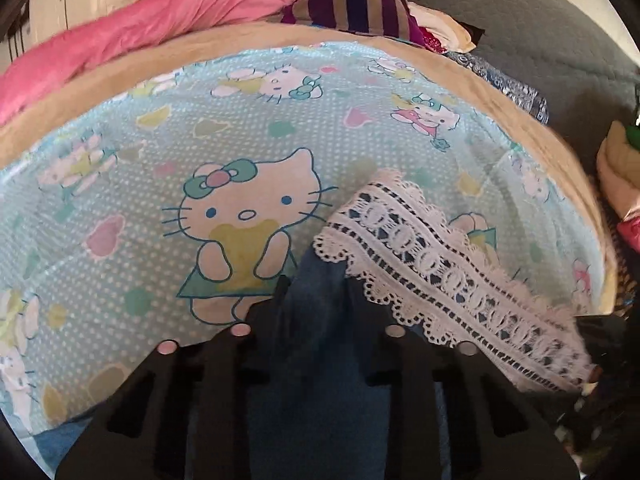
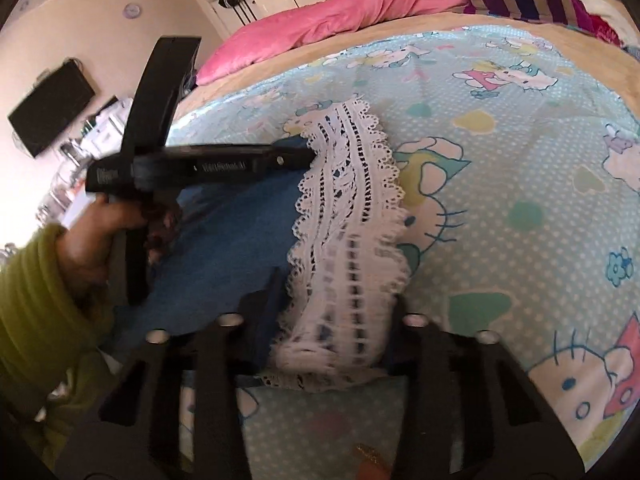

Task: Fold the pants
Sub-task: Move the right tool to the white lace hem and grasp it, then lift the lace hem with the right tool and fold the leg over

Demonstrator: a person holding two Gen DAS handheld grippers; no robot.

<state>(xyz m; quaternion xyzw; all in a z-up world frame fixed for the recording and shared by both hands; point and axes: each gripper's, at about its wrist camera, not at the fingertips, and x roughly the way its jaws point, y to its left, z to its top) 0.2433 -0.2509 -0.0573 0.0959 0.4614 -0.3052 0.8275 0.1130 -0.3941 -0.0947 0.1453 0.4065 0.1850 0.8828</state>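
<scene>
The blue pants (image 2: 224, 236) with a white lace hem (image 2: 348, 208) lie on the cartoon-cat sheet (image 2: 520, 152) of the bed, toward its near side. Beyond the hem the sheet runs bare to a tan border (image 1: 460, 72), where a pink duvet (image 1: 132, 36) and a striped cloth (image 1: 360, 0) are heaped. The left gripper (image 1: 316, 292) is clenched on blue cloth beside the lace; the right gripper (image 2: 340, 292) pinches the lace hem.
</scene>
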